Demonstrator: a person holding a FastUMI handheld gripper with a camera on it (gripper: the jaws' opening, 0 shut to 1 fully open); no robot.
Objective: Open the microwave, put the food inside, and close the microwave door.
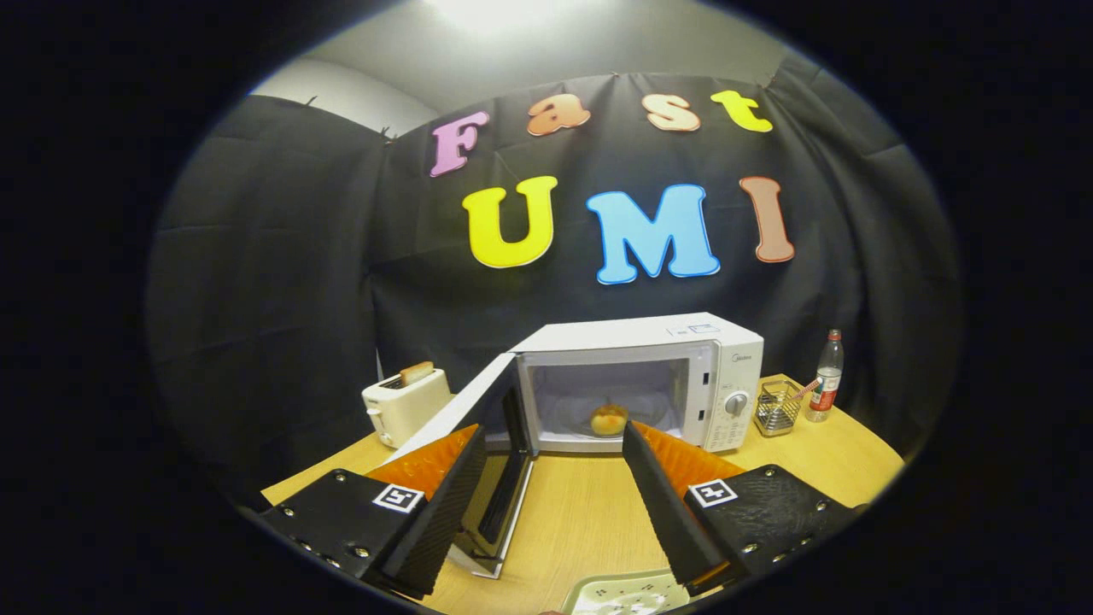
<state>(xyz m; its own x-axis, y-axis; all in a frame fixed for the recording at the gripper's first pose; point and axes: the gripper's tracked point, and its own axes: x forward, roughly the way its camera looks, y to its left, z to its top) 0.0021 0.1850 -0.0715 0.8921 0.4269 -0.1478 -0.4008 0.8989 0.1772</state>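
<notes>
A white microwave point(649, 376) stands on the wooden table beyond my fingers, its cavity lit. Its door point(465, 418) is swung wide open to the left, just past my left finger. A round bun point(608, 419) lies inside the cavity on the turntable. My gripper point(555, 444) is open, held back from the microwave with nothing between its fingers. The right fingertip lines up just below the bun but is well in front of it.
A white toaster point(403, 406) with a slice of bread stands left of the door. Right of the microwave are a wire basket point(778, 408) and a plastic bottle point(827, 377). A pale tray point(623, 592) lies on the table point(581, 512) right under my fingers.
</notes>
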